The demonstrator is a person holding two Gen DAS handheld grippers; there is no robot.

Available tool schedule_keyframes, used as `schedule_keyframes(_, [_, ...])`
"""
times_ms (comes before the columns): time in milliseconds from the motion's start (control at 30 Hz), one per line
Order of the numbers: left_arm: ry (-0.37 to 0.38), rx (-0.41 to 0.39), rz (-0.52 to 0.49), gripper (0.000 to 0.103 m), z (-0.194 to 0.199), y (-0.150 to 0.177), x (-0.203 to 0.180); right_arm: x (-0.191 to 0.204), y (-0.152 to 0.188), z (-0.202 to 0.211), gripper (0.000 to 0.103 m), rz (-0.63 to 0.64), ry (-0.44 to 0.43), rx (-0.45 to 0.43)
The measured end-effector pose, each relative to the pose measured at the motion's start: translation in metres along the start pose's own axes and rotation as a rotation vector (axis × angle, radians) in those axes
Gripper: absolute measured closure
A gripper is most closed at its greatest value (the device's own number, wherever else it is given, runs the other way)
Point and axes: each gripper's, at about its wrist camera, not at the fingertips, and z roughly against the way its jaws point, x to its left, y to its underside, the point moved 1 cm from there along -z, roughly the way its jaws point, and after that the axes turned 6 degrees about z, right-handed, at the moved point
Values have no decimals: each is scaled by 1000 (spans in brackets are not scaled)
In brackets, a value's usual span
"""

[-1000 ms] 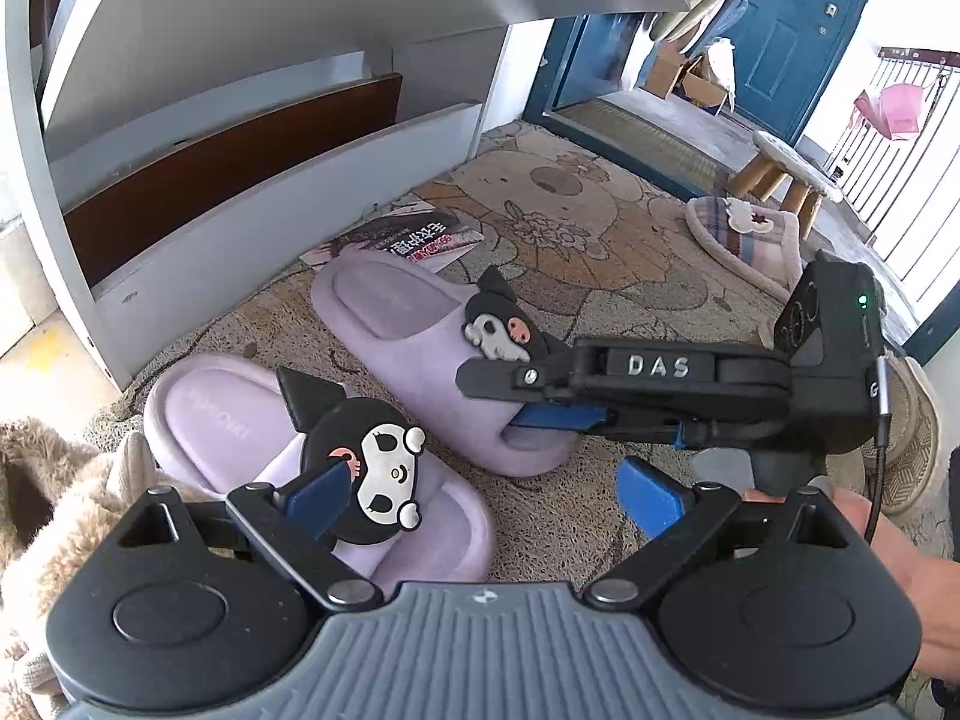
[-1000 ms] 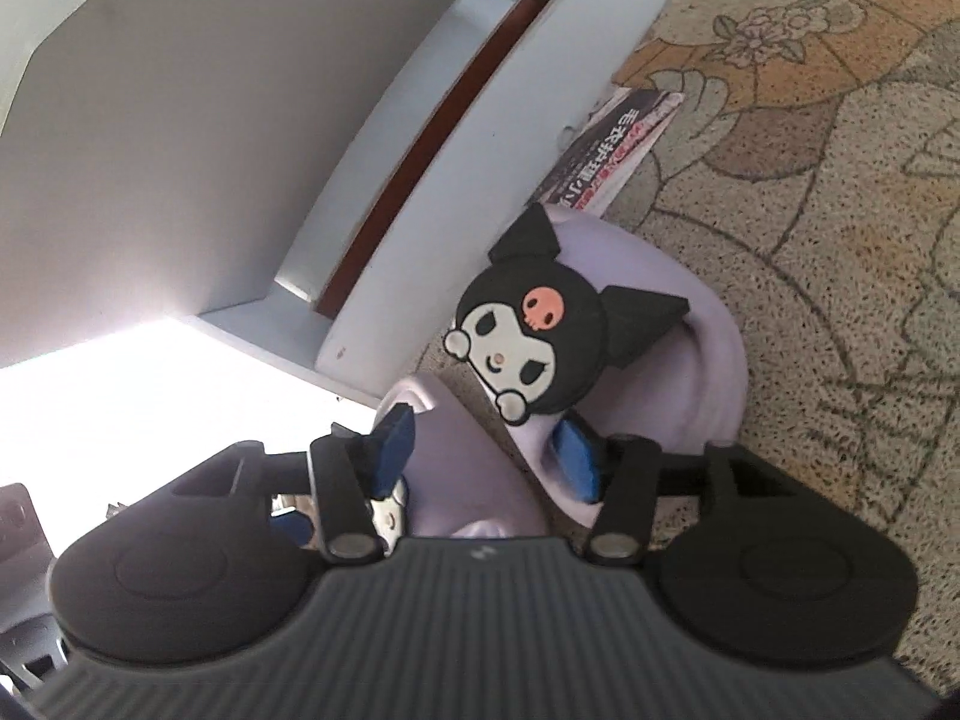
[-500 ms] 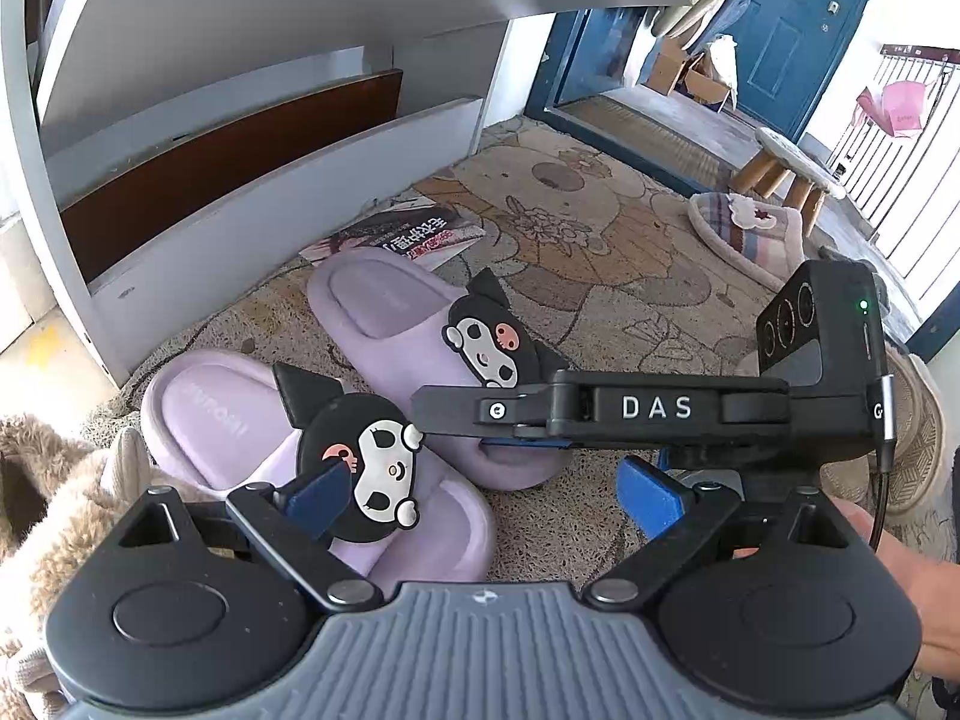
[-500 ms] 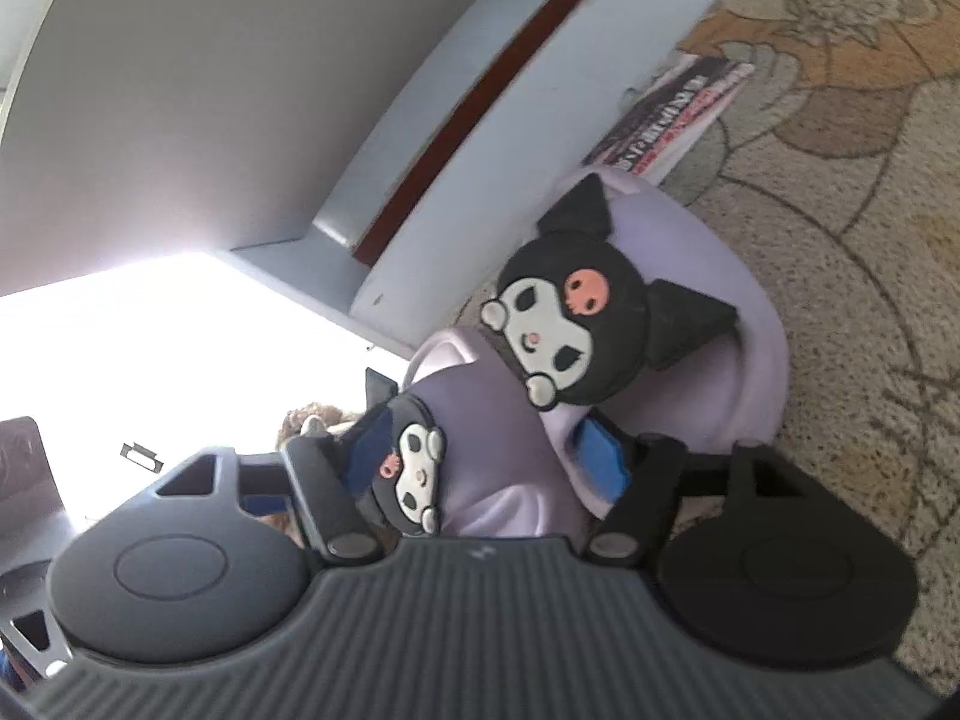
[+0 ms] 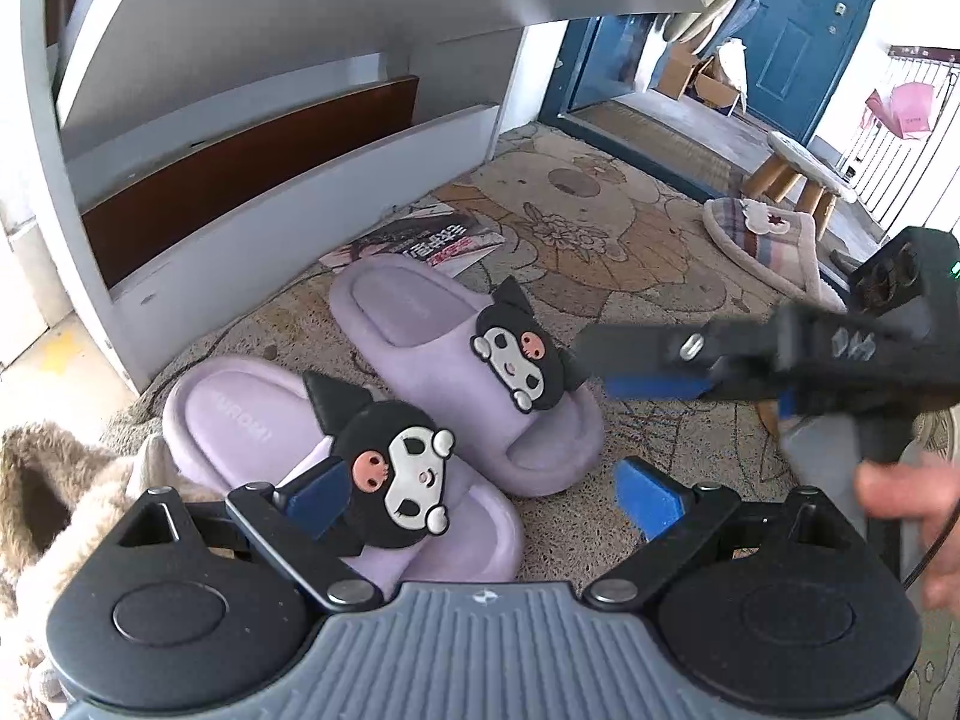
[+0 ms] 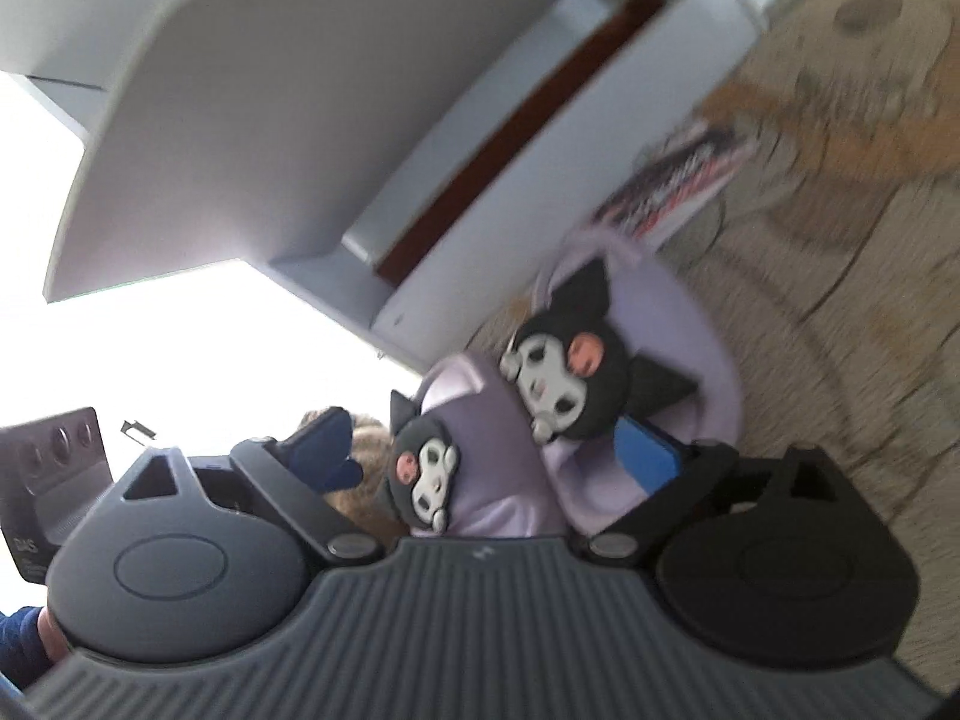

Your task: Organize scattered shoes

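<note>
Two purple slippers with black cartoon charms lie side by side on the mat, toes toward me. In the left wrist view the near slipper [image 5: 240, 420] sits under my left gripper [image 5: 480, 492], which is open; its left finger [image 5: 318, 489] rests beside the charm. The far slipper [image 5: 420, 324] lies free. My right gripper [image 5: 624, 372] hovers blurred just right of its toe. In the right wrist view the right gripper [image 6: 486, 456] has its jaws opening wide; both slippers [image 6: 690, 360] show between them, untouched by the pads.
A white shoe cabinet with a brown panel [image 5: 252, 168] stands behind the slippers, a magazine [image 5: 432, 240] at its foot. A plaid slipper [image 5: 762, 240] and a stool [image 5: 804, 174] are at the far right by the blue door [image 5: 798, 30]. A furry brown shoe [image 5: 48, 480] lies at the left.
The right gripper slid the far slipper closer to the near one, then opened, let it go and drew back to the right and upward. The left gripper has stayed put.
</note>
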Motion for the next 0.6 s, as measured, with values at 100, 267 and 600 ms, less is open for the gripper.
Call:
schedule_keyframes(100, [-1, 3, -3, 7, -3, -1, 0, 1, -15, -3, 2, 107, 96, 6])
schedule_keyframes(267, [-2, 24, 9, 7, 3, 7, 6, 36, -39, -48, 27, 387, 137, 108])
schedule_keyframes(600, [-10, 25, 22, 7, 11, 12, 14, 90, -33, -132, 75, 775, 256, 436])
